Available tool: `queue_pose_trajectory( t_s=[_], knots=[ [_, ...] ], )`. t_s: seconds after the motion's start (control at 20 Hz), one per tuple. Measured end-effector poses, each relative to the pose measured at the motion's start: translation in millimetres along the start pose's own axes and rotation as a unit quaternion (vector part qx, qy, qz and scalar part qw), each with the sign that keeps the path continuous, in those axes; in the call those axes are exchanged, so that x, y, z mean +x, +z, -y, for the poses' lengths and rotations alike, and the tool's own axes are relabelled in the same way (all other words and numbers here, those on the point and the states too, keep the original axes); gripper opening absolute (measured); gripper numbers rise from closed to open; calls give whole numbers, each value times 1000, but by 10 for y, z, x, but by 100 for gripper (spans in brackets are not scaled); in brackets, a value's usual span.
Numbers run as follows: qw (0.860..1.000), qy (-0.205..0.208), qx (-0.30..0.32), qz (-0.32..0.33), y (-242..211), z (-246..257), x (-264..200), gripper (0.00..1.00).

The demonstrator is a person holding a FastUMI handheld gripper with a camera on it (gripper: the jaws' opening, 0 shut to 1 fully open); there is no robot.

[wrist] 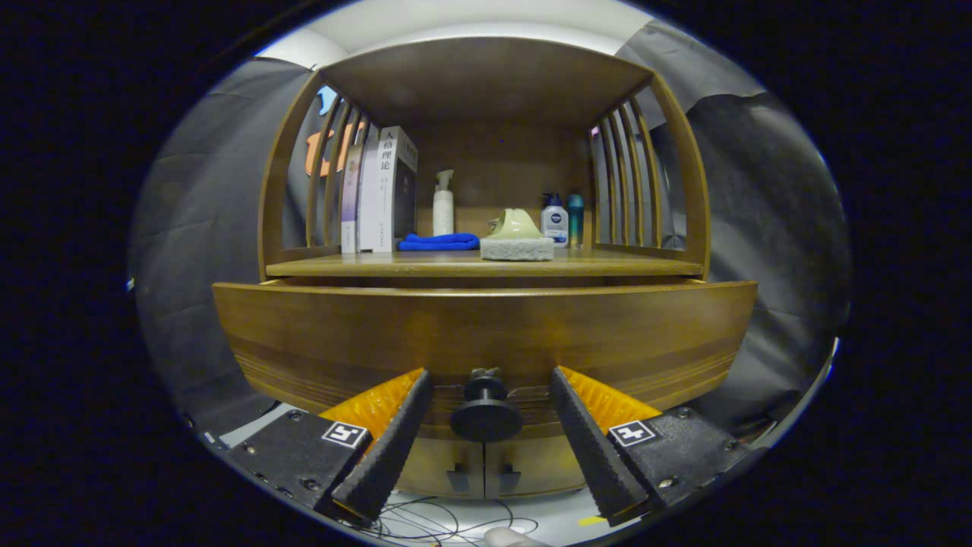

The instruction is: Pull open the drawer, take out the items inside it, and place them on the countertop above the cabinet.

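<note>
Two gripper (486,380) fingers astride knob (485,410)

The tall white-and-grey book (396,190), standing left of the middle on the wooden shelf, has big Chinese signs on its spine: 人格理论. The small white bottle's (555,222) dark label is too small to read. The gripper (490,374), its fingers spread wide beside the black round knob (486,416), carries two square black-and-white markers (345,434).
</note>
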State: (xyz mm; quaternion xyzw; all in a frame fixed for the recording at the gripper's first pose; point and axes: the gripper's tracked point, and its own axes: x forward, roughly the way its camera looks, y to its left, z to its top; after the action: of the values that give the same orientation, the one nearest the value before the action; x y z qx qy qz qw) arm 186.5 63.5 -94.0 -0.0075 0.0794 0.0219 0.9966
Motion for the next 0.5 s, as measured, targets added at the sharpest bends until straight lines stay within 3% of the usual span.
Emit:
queue_pose_trajectory(
  t_s=[0.5],
  knots=[
    [1000,3,-3,0,108,0,499,100]
  ],
)
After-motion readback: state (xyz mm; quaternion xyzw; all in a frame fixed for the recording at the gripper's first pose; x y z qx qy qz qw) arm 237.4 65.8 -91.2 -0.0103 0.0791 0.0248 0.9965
